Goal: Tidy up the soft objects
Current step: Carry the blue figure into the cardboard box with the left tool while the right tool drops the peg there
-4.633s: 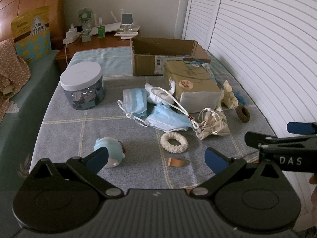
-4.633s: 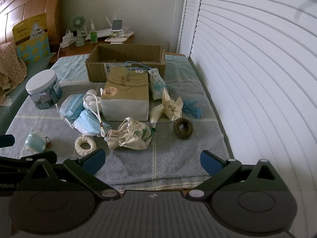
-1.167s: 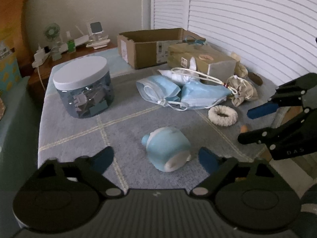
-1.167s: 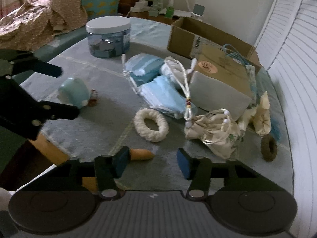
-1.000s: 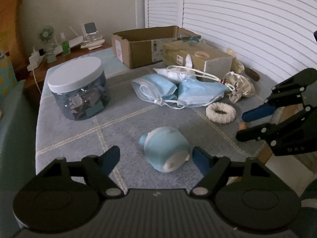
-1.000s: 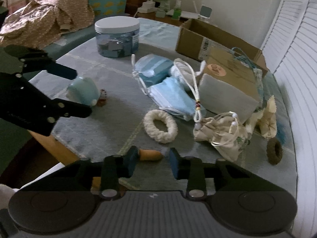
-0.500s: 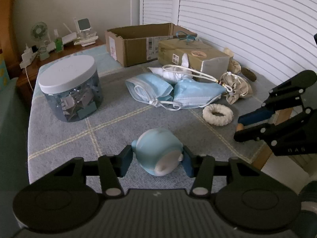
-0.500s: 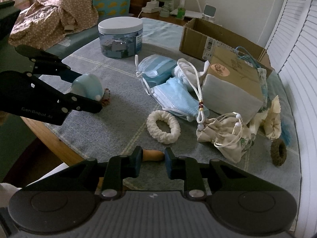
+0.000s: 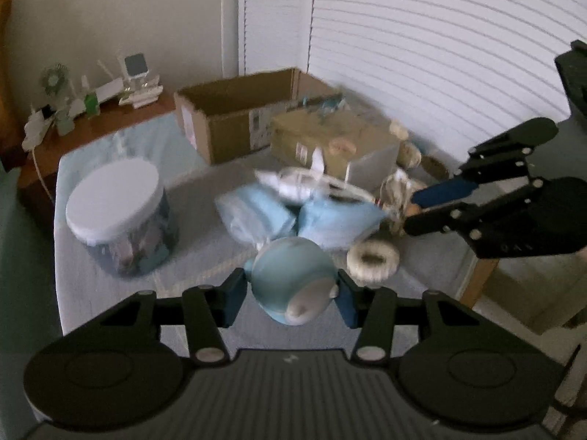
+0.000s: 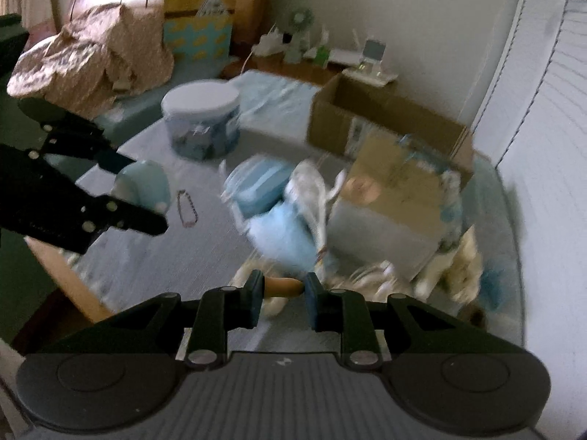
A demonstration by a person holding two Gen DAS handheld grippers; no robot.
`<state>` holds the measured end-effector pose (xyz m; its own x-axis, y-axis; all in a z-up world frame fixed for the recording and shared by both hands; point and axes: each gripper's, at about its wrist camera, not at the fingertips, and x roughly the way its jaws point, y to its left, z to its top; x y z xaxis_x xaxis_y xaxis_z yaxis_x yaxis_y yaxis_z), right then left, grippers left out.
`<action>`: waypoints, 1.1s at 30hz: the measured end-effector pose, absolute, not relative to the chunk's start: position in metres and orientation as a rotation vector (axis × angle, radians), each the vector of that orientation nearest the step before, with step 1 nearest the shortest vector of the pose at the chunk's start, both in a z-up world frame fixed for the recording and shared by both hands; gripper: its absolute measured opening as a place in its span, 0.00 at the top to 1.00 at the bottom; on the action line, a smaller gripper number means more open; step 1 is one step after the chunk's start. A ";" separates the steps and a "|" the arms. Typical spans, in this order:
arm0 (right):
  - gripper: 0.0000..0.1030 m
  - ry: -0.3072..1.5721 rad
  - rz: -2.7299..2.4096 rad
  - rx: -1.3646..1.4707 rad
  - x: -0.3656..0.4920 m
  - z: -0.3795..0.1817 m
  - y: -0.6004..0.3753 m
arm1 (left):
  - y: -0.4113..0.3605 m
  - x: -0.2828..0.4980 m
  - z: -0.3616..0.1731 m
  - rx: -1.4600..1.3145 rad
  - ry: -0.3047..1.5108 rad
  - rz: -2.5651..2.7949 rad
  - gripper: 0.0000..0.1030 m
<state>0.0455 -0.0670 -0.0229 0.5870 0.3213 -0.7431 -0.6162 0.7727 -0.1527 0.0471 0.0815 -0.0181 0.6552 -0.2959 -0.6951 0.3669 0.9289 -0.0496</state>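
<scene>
My left gripper (image 9: 290, 295) is shut on a round light-blue soft toy (image 9: 293, 275) and holds it above the grey cloth; it also shows in the right wrist view (image 10: 145, 187). My right gripper (image 10: 282, 289) is shut on a small orange cone-shaped soft piece (image 10: 282, 286), lifted off the cloth. Blue face masks (image 9: 293, 216), a white ring scrunchie (image 9: 372, 260) and a cream drawstring pouch (image 10: 458, 267) lie on the cloth. An open cardboard box (image 9: 238, 113) stands at the back. Both views are blurred.
A jar with a white lid (image 9: 117, 216) stands at the left. A tan and white tissue pack (image 9: 341, 143) lies before the box. A bead bracelet (image 10: 187, 207) lies on the cloth. A nightstand with gadgets (image 9: 91, 102) is behind. White shutters (image 9: 440, 55) line the right side.
Both grippers closed on their objects and lifted them off the cloth. The left holds the blue toy, the right the orange piece. Both cameras are moving.
</scene>
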 end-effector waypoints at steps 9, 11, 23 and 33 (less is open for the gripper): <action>0.73 0.636 0.501 -0.389 0.107 0.016 -0.081 | 0.072 0.097 0.012 0.102 0.705 -0.350 0.51; 0.73 0.613 0.496 -0.381 0.126 0.024 -0.082 | 0.072 0.109 0.016 0.098 0.702 -0.344 0.51; 0.72 0.573 0.458 -0.359 0.237 0.030 -0.077 | 0.073 0.173 0.030 0.087 0.677 -0.274 0.51; 0.05 0.580 0.428 -0.289 0.256 0.020 -0.089 | 0.069 0.210 0.035 0.123 0.678 -0.269 0.51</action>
<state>0.2558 -0.0889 0.0195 0.7530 0.3068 -0.5821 -0.4662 0.8731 -0.1428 0.2104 0.0690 0.0352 0.7459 -0.2057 -0.6335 0.2853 0.9581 0.0248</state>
